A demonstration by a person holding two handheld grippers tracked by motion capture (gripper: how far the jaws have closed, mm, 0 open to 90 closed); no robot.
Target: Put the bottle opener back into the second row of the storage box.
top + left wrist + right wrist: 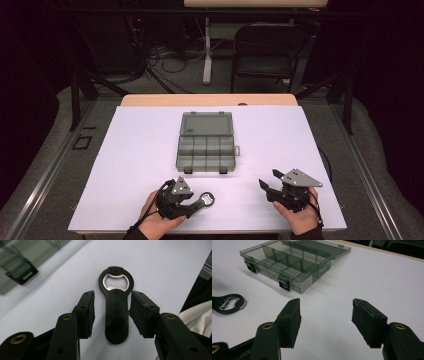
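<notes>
1. Bottle opener point(116, 307), black with a metal-lined ring, lies flat on the white table point(140, 150) near the front edge, left of centre, its ring end pointing away from the left gripper
2. Left gripper point(111, 312) sits low over the opener with its jaws spread wide, one on each side of the handle, and narrow gaps show between the pads and the handle
3. Right gripper point(325, 322) rests near the front right part of the table, its jaws also wide apart with nothing between them
4. Smoky clear organizer box point(206, 142) stands open in the middle of the table, well apart from both grippers, its lid laid back flat and its divided compartments facing up
5. In the right gripper view the opener's ring shows at the left edge, near the box's two black latches point(284, 285)
</notes>
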